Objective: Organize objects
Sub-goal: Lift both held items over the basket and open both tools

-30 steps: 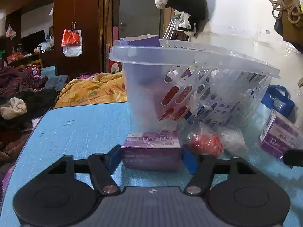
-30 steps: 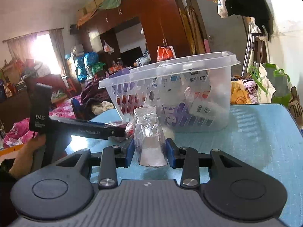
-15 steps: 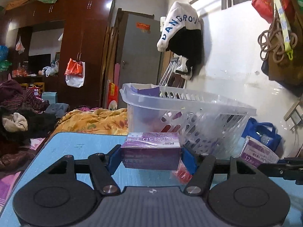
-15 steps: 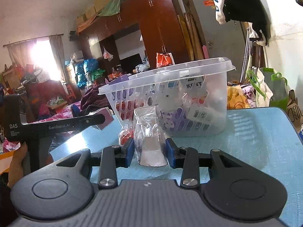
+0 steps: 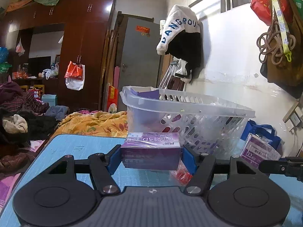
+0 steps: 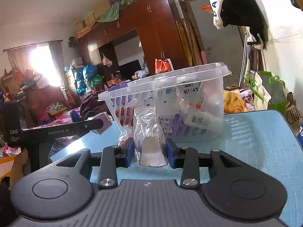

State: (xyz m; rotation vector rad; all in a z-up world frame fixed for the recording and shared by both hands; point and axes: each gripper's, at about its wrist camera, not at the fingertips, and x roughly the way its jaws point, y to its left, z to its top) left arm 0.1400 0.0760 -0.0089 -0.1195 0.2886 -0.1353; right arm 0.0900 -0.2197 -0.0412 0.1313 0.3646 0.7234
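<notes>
My left gripper [image 5: 151, 156] is shut on a purple medicine box [image 5: 150, 156] and holds it above the blue table [image 5: 79, 149], level with the lower wall of the clear plastic basket [image 5: 189, 121]. My right gripper [image 6: 150, 151] is shut on a clear plastic bag with white powder [image 6: 149, 141], lifted in front of the same basket [image 6: 170, 102], which holds boxes and packets. The left gripper [image 6: 102, 125] also shows at the left of the right wrist view, holding the purple box [image 6: 103, 123].
A small bag with red contents [image 5: 180, 175] lies on the table below the left gripper. A second purple box [image 5: 259, 152] stands at the right by the wall. A bed with an orange blanket [image 5: 90, 123] lies beyond the table's far edge.
Both grippers have risen from the table with their loads. The purple box and the powder bag now hang higher against the basket's wall. The red bag stays on the table.
</notes>
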